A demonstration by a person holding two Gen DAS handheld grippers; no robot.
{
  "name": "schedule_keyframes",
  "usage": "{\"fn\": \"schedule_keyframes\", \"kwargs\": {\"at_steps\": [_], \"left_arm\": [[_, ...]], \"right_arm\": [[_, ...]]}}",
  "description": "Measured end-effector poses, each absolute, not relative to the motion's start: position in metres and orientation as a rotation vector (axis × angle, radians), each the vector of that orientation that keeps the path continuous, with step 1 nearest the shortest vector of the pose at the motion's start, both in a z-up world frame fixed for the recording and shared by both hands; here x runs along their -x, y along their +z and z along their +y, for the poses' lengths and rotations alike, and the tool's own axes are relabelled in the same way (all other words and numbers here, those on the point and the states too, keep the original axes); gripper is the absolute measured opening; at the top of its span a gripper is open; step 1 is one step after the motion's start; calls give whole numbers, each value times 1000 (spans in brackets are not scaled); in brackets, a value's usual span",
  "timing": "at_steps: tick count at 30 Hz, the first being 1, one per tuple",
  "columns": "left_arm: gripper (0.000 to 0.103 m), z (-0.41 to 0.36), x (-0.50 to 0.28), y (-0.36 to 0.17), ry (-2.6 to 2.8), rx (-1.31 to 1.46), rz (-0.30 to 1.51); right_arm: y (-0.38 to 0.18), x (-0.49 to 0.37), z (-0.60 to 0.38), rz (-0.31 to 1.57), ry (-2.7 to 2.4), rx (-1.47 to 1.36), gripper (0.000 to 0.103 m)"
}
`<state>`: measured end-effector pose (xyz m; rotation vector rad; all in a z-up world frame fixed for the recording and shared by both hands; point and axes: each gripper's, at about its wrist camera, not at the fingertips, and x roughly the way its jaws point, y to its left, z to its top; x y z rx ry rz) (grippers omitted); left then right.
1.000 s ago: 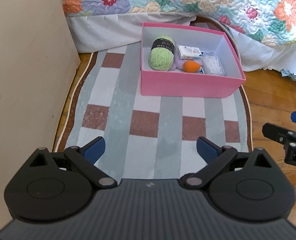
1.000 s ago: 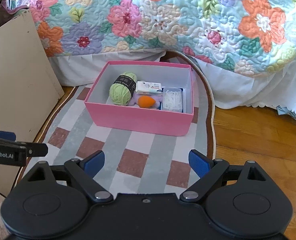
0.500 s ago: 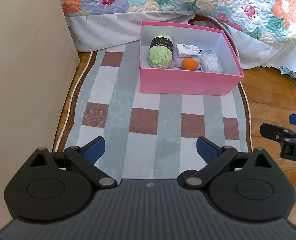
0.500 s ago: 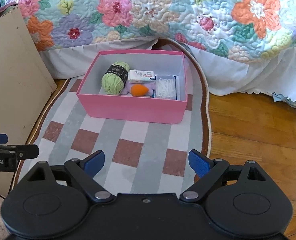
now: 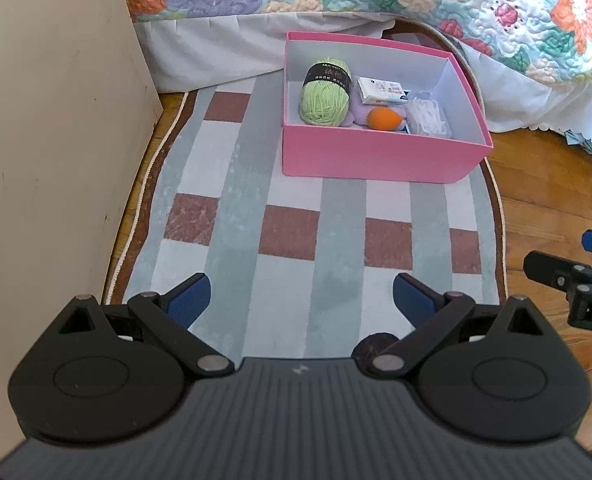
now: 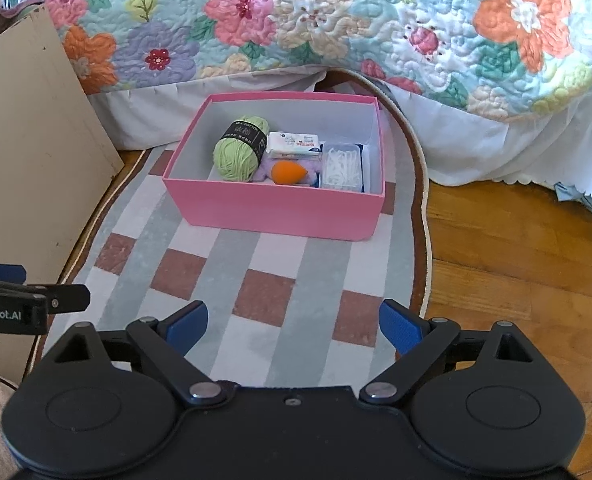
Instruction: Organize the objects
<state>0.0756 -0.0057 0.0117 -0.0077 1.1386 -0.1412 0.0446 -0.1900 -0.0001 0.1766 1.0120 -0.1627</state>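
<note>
Both the left gripper [image 5: 299,298] and the right gripper [image 6: 293,326] hang with jaws spread wide and nothing between them, well short of the pink box [image 6: 274,208] on the checked rug [image 5: 292,248]. The box's long axis runs across the rug, parallel to the bed's edge; the green yarn ball [image 6: 240,154] inside lies roughly front-to-back. The contents are crowded — reaching in risks snagging yarn or nudging the orange sponge [image 6: 290,172] and cotton-swab case [image 6: 341,166].
</note>
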Motion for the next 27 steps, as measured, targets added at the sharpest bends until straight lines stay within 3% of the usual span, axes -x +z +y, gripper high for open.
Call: {"fn": "schedule_keyframes", "kwargs": {"at_steps": [10,27], "left_arm": [[99,-7,-75,13,-147,18,1137],[99,-12,-76,11,-118,-13,1144]], "right_arm": [[0,-40,-198,992,-210,-226,102],[-1,-38,-204,993,-234,-229,103]]}}
